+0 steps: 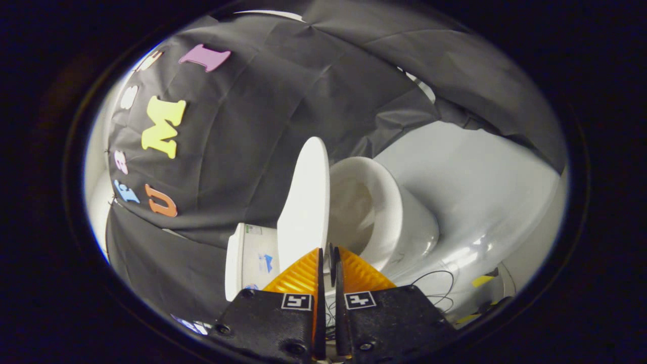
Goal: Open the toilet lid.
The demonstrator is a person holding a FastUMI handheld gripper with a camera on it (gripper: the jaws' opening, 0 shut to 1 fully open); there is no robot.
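hand-held gripper nearly closed, only a thin slot between the orange fingers; lid edge sits in that slot, a firm pinch not certain. toilet lid raised, near upright, just ahead of the fingertips, probably held there to keep it from dropping. toilet bowl beside it open, inside looks empty. tank behind the lid.
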